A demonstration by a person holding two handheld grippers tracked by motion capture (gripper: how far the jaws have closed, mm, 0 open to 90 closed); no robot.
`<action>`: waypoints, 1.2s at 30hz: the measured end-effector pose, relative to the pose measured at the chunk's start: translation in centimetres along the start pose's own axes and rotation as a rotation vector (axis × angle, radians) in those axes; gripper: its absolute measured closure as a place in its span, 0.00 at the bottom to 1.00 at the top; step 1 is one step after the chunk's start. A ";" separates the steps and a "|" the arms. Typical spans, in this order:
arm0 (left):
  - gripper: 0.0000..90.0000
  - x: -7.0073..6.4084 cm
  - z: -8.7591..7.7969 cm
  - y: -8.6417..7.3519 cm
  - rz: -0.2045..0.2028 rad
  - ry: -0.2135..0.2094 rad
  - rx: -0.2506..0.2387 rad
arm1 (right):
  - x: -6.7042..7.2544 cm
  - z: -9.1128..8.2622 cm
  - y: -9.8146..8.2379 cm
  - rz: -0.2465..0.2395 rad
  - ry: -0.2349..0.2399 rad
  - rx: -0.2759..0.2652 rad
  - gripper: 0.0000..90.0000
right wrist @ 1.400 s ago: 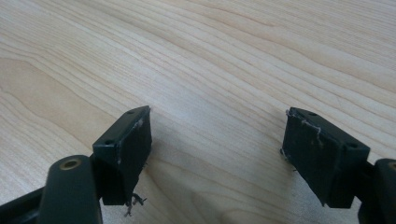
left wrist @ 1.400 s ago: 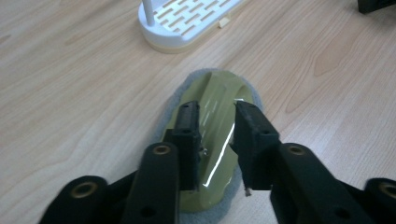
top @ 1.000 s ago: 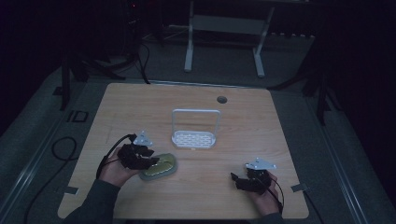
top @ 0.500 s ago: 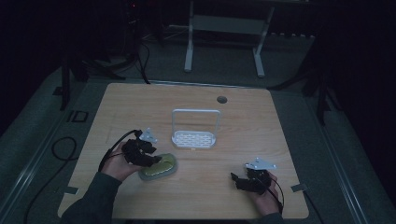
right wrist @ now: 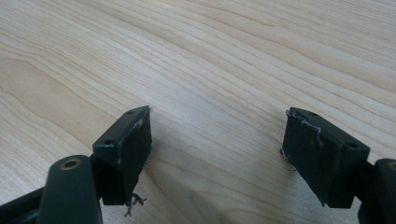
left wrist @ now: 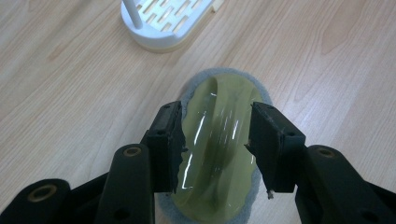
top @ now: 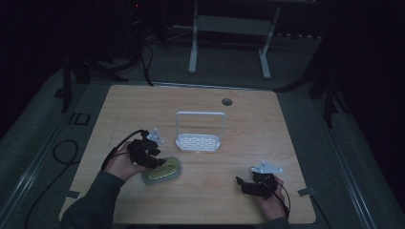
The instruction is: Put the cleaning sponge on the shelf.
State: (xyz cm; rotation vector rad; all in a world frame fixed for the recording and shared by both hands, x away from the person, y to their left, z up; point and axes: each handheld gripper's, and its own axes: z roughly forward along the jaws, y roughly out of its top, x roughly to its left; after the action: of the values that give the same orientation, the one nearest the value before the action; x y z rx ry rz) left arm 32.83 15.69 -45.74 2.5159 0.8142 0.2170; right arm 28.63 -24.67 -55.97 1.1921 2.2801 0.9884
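Note:
An oval scrubber with a grey felt base and a glossy green top lies flat on the wooden table, left of centre. My left gripper reaches over it from the left. In the left gripper view its jaws have just been opening and straddle the green ridge of the scrubber; the left gripper is open, with its pads close beside the ridge and not pressing on it. My right gripper rests low at the front right. In its own view the right gripper is open over bare wood.
A white slotted rack with a tall arched handle stands just behind the scrubber; its base shows beyond the jaws. A round cable hole sits near the table's far edge. Dark floor and a metal stand lie beyond.
The left hand has shifted only slightly at the scrubber. The scrubber, the rack and the right gripper are where they were.

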 end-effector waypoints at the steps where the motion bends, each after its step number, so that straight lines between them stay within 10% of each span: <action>1: 0.61 0.0 0.0 0.1 0.006 0.000 0.007 | 0.0 0.0 0.0 0.000 0.000 0.000 0.26; 36: 0.62 0.2 1.6 2.4 0.090 -0.056 0.196 | 0.0 0.0 0.0 0.002 0.000 0.001 0.26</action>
State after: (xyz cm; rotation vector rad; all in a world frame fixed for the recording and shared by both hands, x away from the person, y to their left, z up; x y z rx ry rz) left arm 34.66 13.52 -45.93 2.7320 0.7331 0.1003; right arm 28.62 -24.66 -55.96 1.1946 2.2805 0.9884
